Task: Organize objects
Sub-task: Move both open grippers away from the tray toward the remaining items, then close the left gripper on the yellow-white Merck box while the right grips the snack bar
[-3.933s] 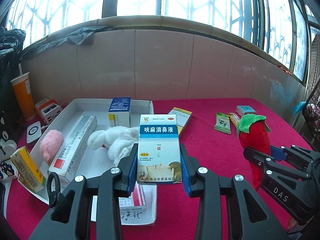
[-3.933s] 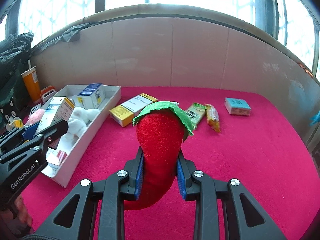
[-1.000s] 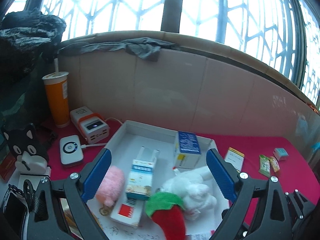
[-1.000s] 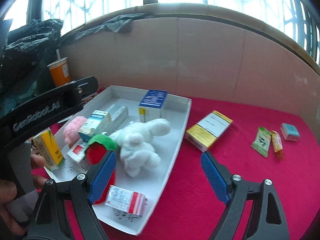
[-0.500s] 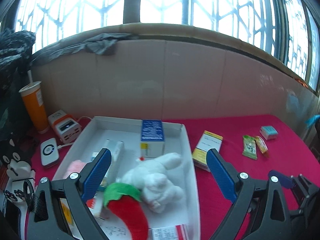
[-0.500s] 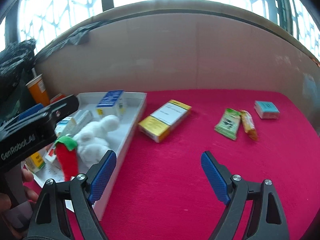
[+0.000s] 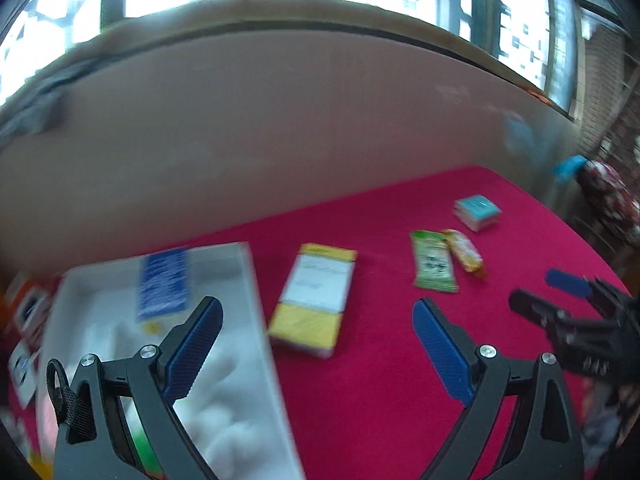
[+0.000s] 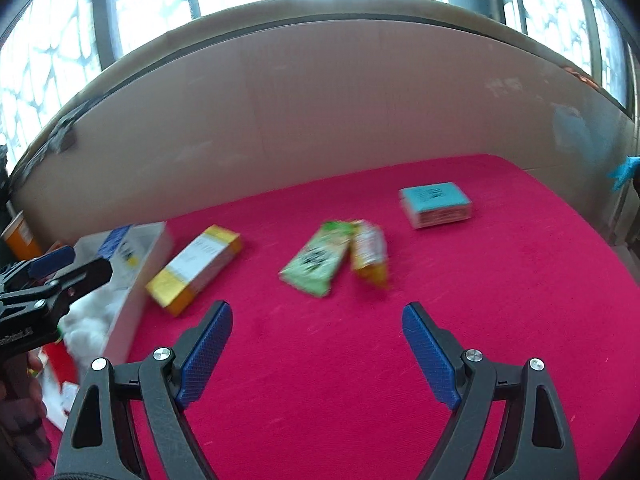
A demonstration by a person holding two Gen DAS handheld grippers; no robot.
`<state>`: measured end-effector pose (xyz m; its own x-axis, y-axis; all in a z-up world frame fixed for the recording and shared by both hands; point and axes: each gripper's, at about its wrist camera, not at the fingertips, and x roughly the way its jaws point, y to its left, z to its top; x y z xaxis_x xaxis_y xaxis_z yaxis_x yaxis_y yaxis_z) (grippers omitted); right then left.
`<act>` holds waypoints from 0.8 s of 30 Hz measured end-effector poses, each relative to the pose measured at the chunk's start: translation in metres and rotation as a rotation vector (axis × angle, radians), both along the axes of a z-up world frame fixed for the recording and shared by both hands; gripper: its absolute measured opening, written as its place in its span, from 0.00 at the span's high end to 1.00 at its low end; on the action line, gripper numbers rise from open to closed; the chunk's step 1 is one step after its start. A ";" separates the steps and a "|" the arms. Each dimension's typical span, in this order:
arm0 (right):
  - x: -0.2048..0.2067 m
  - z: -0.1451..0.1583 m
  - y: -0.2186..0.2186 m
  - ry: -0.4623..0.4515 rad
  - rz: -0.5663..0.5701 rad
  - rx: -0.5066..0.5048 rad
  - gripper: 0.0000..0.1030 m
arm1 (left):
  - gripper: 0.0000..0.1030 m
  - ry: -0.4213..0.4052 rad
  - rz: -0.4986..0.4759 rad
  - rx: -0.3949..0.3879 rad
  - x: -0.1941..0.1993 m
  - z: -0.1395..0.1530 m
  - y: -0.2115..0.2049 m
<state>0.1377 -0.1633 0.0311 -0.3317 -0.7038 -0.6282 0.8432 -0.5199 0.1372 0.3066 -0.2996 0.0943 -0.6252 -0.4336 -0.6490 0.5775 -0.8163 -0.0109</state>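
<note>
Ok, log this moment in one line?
left gripper open, empty | right gripper open, empty | yellow box, two sachets, teal box outside tray

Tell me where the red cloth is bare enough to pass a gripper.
Bare: the near cloth below the yellow box and snack packets, and right of the teal box. Crowded: the white tray at left.
</note>
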 end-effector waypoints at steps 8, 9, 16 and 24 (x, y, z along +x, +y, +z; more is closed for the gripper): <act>-0.063 -0.016 -0.014 -0.007 -0.029 0.046 0.12 | 0.07 -0.152 -0.077 0.033 -0.061 -0.037 -0.031; -0.069 -0.020 -0.020 -0.014 -0.022 0.048 0.12 | 0.07 -0.161 -0.071 0.048 -0.065 -0.040 -0.035; -0.088 -0.038 -0.050 -0.076 0.003 0.038 0.21 | 0.07 -0.221 -0.030 0.143 -0.085 -0.060 -0.056; -0.102 -0.053 -0.067 -0.160 -0.007 0.049 0.42 | 0.14 -0.352 -0.032 0.203 -0.101 -0.082 -0.054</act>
